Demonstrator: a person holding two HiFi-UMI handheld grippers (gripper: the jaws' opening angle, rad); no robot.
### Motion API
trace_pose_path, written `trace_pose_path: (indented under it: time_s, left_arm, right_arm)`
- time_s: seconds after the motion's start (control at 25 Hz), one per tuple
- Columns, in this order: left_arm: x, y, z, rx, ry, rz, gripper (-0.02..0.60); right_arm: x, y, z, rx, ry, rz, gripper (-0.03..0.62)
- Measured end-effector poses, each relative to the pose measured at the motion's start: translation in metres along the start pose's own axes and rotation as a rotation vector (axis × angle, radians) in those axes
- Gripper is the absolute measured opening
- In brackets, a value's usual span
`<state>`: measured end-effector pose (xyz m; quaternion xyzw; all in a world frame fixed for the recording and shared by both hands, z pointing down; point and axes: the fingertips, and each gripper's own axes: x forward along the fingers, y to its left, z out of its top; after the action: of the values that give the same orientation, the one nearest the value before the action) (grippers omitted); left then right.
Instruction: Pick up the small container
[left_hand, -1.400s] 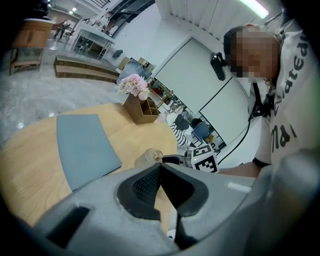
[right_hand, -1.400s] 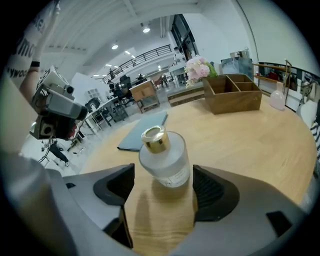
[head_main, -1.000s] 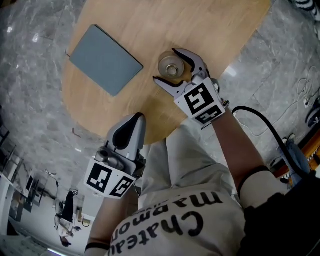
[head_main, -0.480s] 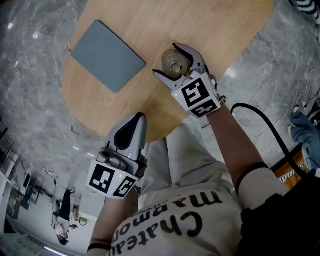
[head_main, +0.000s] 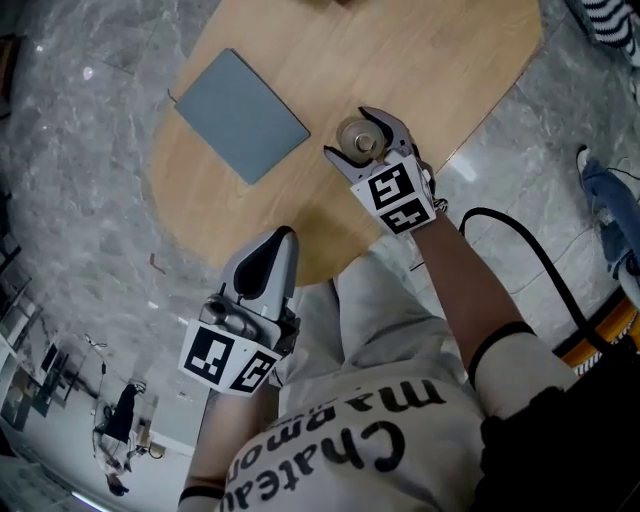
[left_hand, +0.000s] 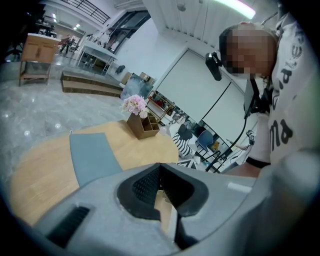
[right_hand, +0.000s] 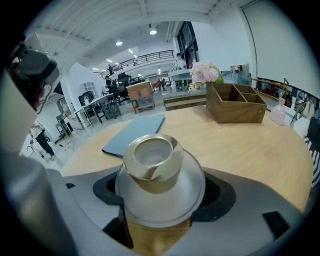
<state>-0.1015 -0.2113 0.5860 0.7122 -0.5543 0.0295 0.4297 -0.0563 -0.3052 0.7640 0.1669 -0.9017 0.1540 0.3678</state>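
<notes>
The small container (head_main: 357, 138), a squat clear cup with a gold rim, stands on the round wooden table (head_main: 420, 60). My right gripper (head_main: 350, 133) has a jaw against each side of it. In the right gripper view the small container (right_hand: 155, 170) fills the gap of the right gripper (right_hand: 160, 194), its wide body pressed against both black pads. It still rests on the wood. My left gripper (head_main: 283, 237) hangs off the table's near edge above the person's lap, jaws together and nothing in them; the left gripper (left_hand: 161, 167) shows its pads meeting at the tip.
A grey-blue notebook (head_main: 240, 115) lies on the table left of the container. A wooden organiser (right_hand: 237, 102) with pink flowers (right_hand: 204, 72) stands at the table's far side. A black cable (head_main: 520, 240) runs from the right gripper over the marble floor.
The right gripper's jaws, wide apart around the container a second ago, have drawn in against its sides. The left gripper has stayed where it was.
</notes>
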Motion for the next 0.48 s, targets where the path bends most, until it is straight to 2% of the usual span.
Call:
trace_pose_path:
  time_s: [0.28,0.48]
  left_arm:
    - [-0.020,-0.011,0.021,0.036,-0.047,0.014,0.014]
    - [-0.037,-0.005,0.024,0.021,-0.041,0.075,0.014]
  right_arm:
    - [-0.011,0.017,-0.018,0.052,0.101,0.030,0.342]
    - [-0.026,0.032,-0.028,0.113,0.166,0.048,0.342]
